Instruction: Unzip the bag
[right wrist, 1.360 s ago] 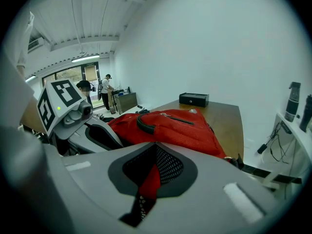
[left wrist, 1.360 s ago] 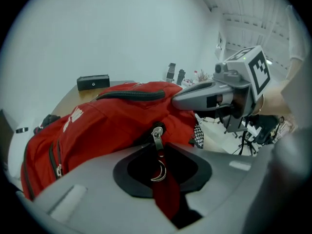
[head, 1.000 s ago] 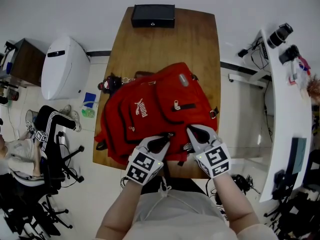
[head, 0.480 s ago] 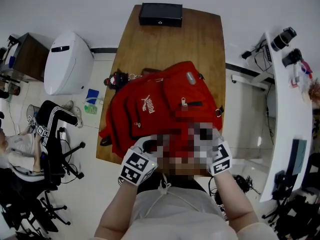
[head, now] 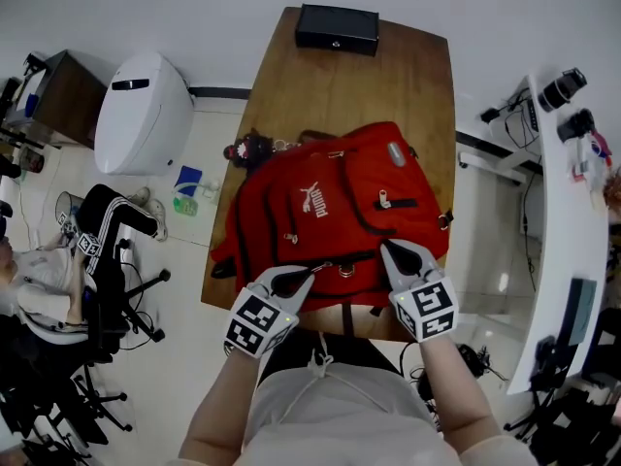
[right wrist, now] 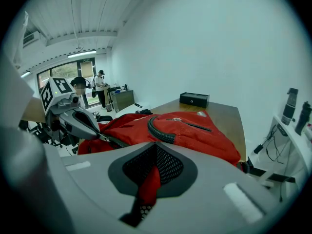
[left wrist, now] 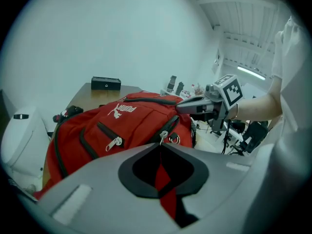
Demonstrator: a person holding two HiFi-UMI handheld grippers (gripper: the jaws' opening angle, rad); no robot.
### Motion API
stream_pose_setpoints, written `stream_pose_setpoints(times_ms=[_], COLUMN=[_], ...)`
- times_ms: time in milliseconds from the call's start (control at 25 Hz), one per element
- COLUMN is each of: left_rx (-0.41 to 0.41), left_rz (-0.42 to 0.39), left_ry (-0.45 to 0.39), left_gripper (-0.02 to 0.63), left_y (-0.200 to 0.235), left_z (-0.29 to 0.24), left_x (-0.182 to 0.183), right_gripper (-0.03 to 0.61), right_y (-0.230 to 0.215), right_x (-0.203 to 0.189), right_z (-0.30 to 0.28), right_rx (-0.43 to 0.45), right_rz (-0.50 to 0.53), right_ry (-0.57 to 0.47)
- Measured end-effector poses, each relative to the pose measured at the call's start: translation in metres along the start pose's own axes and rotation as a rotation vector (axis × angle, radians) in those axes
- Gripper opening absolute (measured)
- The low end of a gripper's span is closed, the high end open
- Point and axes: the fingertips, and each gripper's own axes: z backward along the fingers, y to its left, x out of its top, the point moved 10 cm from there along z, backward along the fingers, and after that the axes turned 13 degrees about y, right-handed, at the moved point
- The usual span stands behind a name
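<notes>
The red bag [head: 330, 212] carried a white PUMA logo [head: 312, 200] on its front pocket. The left tongs [head: 309, 274] were closing with the zipper pull [left wrist: 163, 135] between their tips, at the bag's near side; the right tongs [head: 389, 250] were clenched on its red fabric and mesh. The bag reached the left edge of the worktop [head: 340, 76]; the far half lay bare up to a black box [head: 337, 29].

Red cloth bag [head: 335, 216] on matt wooden table [head: 340, 85].
</notes>
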Motion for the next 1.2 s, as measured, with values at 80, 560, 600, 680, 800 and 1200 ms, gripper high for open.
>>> stream_pose_setpoints(times_ms=[80, 560, 600, 680, 800, 1200], left_rx=[-0.023, -0.055, -0.061, -0.070, -0.073, 0.075], left_rz=[0.008, 0.011, 0.011, 0.013, 0.016, 0.065], left_ry=[-0.015, 0.017, 0.016, 0.014, 0.007, 0.005], left_gripper=[0.011, 0.011, 0.011, 0.012, 0.015, 0.005], left_y=[0.003, 0.045, 0.048, 0.055, 0.065, 0.124], left_z=[0.001, 0.028, 0.030, 0.032, 0.036, 0.058], left_x=[-0.001, -0.029, -0.031, -0.035, -0.041, -0.068], right_gripper=[0.008, 0.008, 0.008, 0.008, 0.008, 0.008], right_y=[0.003, 0.023, 0.024, 0.027, 0.032, 0.051], right_x=[0.001, 0.011, 0.012, 0.013, 0.015, 0.021], right_z=[-0.002, -0.008, -0.009, -0.011, -0.013, -0.028], right_rx=[-0.007, -0.073, -0.081, -0.095, -0.109, -0.161], right_rz=[-0.019, -0.073, -0.079, -0.090, -0.109, -0.136], right_ry=[0.002, 0.025, 0.027, 0.029, 0.029, 0.044])
